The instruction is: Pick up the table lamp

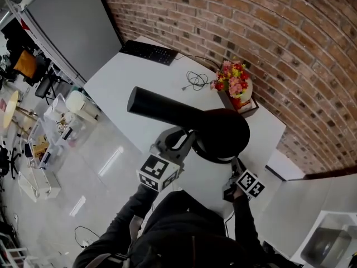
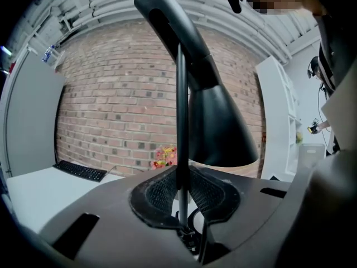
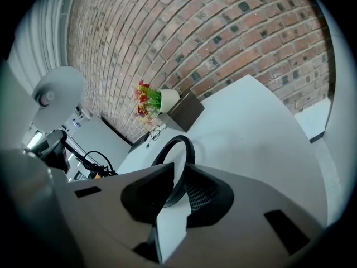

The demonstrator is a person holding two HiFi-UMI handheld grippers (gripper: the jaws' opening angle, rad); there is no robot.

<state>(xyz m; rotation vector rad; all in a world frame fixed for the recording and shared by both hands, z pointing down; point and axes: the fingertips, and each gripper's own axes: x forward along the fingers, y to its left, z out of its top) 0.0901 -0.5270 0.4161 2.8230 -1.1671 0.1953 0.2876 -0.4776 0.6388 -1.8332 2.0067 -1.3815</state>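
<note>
A black table lamp (image 1: 223,130) with a dome shade and a long tube-like head hangs above the white table (image 1: 139,88). My left gripper (image 1: 187,141) is shut on its thin upright stem (image 2: 181,121), which runs between the pads (image 2: 162,191); the shade (image 2: 220,127) looms just behind. To the lower right of the shade, my right gripper (image 1: 234,166) is shut on the lamp's black ring base (image 3: 181,144), whose rim passes into the gap between its pads (image 3: 203,191). Where the stem meets the ring is hidden.
A pot of red and yellow flowers (image 1: 237,82) stands on a dark box (image 1: 245,108) by the brick wall (image 1: 268,32). A coiled cable (image 1: 196,81) and a black keyboard (image 1: 149,52) lie farther along the table. Cluttered floor lies to the left.
</note>
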